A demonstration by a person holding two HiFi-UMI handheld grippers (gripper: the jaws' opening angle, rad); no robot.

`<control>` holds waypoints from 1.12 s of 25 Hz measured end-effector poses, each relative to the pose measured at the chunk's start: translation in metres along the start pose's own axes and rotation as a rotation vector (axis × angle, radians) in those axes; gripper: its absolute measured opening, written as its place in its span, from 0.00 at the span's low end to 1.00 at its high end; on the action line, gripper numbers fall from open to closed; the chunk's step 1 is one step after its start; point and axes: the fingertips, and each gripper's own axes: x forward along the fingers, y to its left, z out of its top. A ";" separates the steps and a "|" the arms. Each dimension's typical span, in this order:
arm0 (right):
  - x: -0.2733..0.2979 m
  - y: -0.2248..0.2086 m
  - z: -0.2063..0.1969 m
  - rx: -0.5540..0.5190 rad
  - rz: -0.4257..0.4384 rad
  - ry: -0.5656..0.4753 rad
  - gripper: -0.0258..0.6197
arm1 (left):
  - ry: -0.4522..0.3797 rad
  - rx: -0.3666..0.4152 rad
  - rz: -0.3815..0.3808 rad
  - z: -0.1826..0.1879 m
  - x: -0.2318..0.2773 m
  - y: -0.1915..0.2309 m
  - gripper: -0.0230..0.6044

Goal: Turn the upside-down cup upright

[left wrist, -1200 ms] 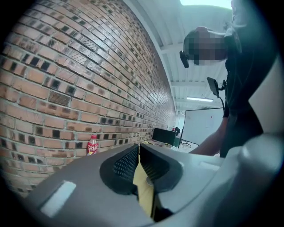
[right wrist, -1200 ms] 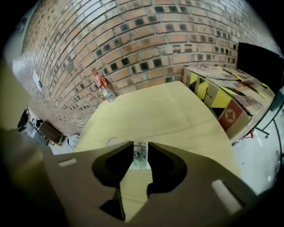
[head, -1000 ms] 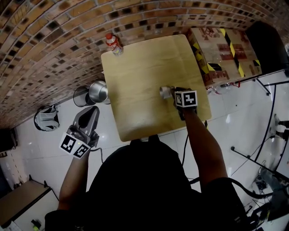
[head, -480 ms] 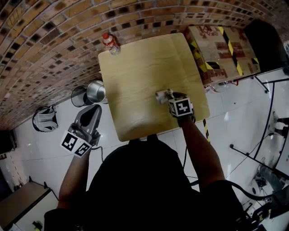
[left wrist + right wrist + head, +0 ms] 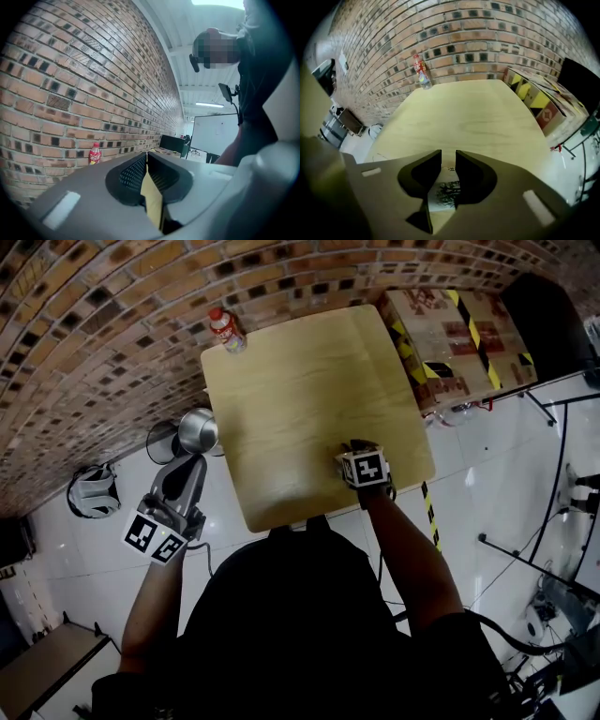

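Note:
A white cup with a dark tree print (image 5: pixel 447 192) sits between the jaws of my right gripper (image 5: pixel 448 157), and the pads press on its sides. The jaws have just been closing a little on it. In the head view the right gripper (image 5: pixel 352 450) points steeply down over the wooden table (image 5: pixel 300 381) near its front right corner, and its marker cube hides the cup. My left gripper (image 5: pixel 190 467) hangs off the table's left side, level, jaws together and empty (image 5: pixel 146 159).
A red-labelled bottle (image 5: pixel 225 330) stands at the table's far left corner against the brick wall. A cardboard box with black-yellow tape (image 5: pixel 459 334) sits right of the table. A metal pot (image 5: pixel 199 430) and a bin stand on the floor at left.
My right gripper has moved left and toward the table's near edge with the cup. The cup showed lying sideways left of the cube; now the cube covers it. The left gripper stayed put.

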 end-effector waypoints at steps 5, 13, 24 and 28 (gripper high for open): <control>-0.014 -0.007 -0.003 0.041 -0.026 -0.227 0.15 | 0.006 -0.005 -0.033 -0.005 0.002 -0.005 0.05; -0.022 -0.006 0.001 0.050 -0.025 -0.244 0.15 | 0.008 0.004 -0.081 -0.006 0.010 -0.015 0.05; -0.021 -0.046 0.001 0.154 0.044 -0.231 0.22 | 0.017 0.005 -0.060 -0.008 0.003 -0.013 0.05; -0.012 -0.039 0.004 0.191 0.096 -0.171 0.23 | 0.018 0.011 -0.048 -0.006 0.000 -0.012 0.05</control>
